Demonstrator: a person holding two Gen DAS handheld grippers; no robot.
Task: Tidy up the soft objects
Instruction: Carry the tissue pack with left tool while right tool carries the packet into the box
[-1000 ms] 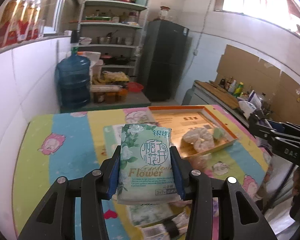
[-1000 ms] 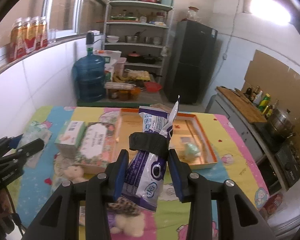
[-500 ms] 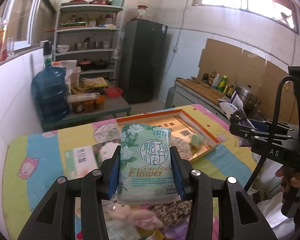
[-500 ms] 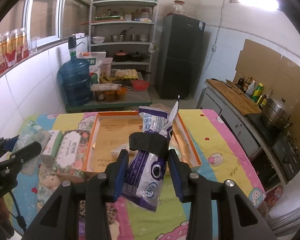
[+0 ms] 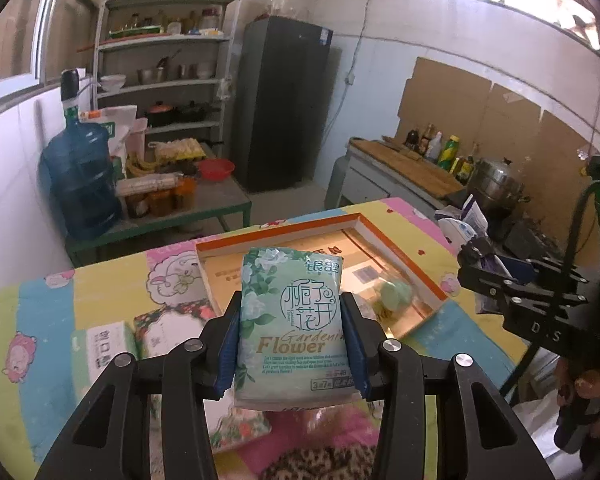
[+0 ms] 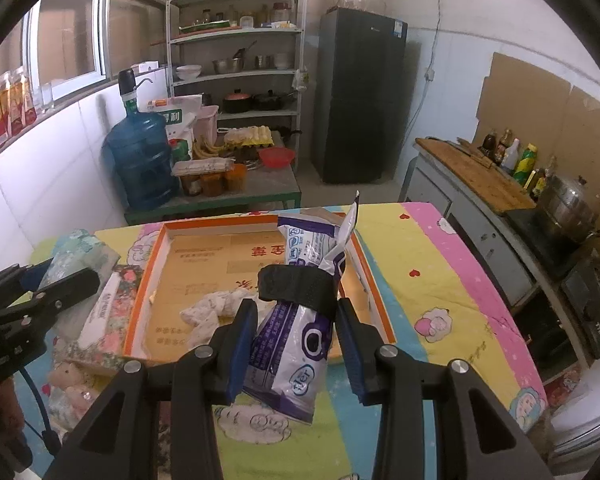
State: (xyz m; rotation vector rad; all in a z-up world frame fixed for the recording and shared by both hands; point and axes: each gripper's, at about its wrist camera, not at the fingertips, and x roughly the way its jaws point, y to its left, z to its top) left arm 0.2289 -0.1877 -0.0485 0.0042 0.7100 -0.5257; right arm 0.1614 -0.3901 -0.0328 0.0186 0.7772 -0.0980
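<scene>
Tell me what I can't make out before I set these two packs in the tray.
- Left wrist view: green tissue pack in the left tool hides the orange-rimmed tray's near floor.
- Right wrist view: purple pack in the right tool covers the tray's right side.
- Soft toys: cut off, blurred.

Left gripper (image 5: 291, 330): raised, level, pads clamped on a tissue pack (image 5: 291, 324).
Right gripper (image 6: 296, 334): raised, clamped on a pouch (image 6: 296, 336).

place: home kitchen | tall dark grey refrigerator (image 6: 360, 96) | grey metal shelf rack with pots and bowls (image 6: 236, 56) | blue plastic water jug (image 6: 142, 160) | steel lidded pot (image 6: 570, 208) | sauce bottles on wooden worktop (image 6: 512, 156)
</scene>
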